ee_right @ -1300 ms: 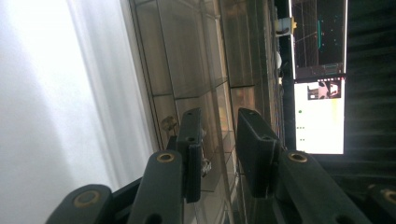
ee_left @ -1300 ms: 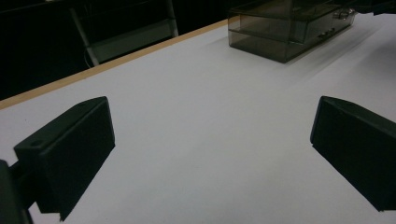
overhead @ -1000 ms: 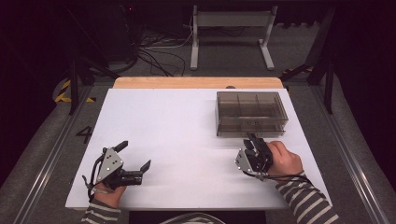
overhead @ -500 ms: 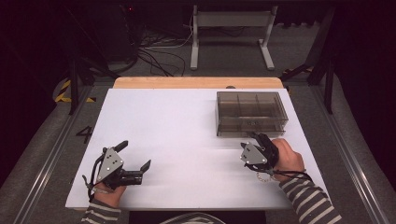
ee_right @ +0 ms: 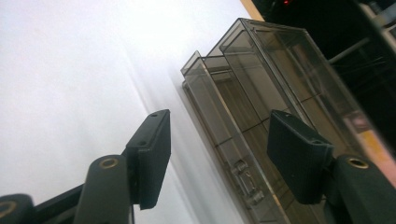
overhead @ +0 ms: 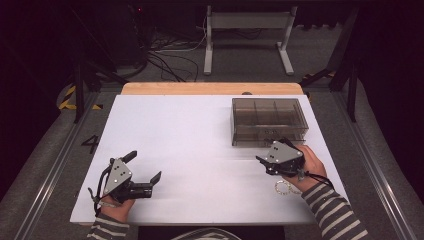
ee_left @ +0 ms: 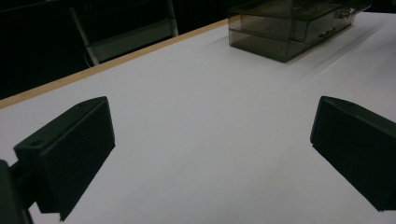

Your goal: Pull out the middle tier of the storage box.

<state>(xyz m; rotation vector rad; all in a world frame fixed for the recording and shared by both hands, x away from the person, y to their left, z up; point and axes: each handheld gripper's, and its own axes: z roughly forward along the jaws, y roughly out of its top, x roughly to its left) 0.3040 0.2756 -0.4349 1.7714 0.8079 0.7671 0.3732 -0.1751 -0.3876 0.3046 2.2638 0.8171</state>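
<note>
A smoky clear plastic box (overhead: 267, 120) with several compartments stands at the back right of the white table (overhead: 190, 135). My right gripper (overhead: 272, 151) is open just in front of the box, with nothing between its jaws. In the right gripper view the jaws (ee_right: 217, 126) frame the box's front wall (ee_right: 233, 121), where a lower drawer with a small latch (ee_right: 243, 173) sticks out a little. My left gripper (overhead: 145, 165) rests open near the front left edge, far from the box. The left gripper view shows its jaws (ee_left: 212, 116) wide apart over bare table, with the box (ee_left: 289, 28) far off.
A small pale beaded ring (overhead: 284, 187) lies on the table beside the right wrist. A wooden strip (overhead: 210, 88) runs along the table's far edge. Beyond it are a metal stand (overhead: 247, 30) and cables on the floor.
My right gripper has shifted slightly toward the box and turned in the hand. The left gripper has stayed where it was.
</note>
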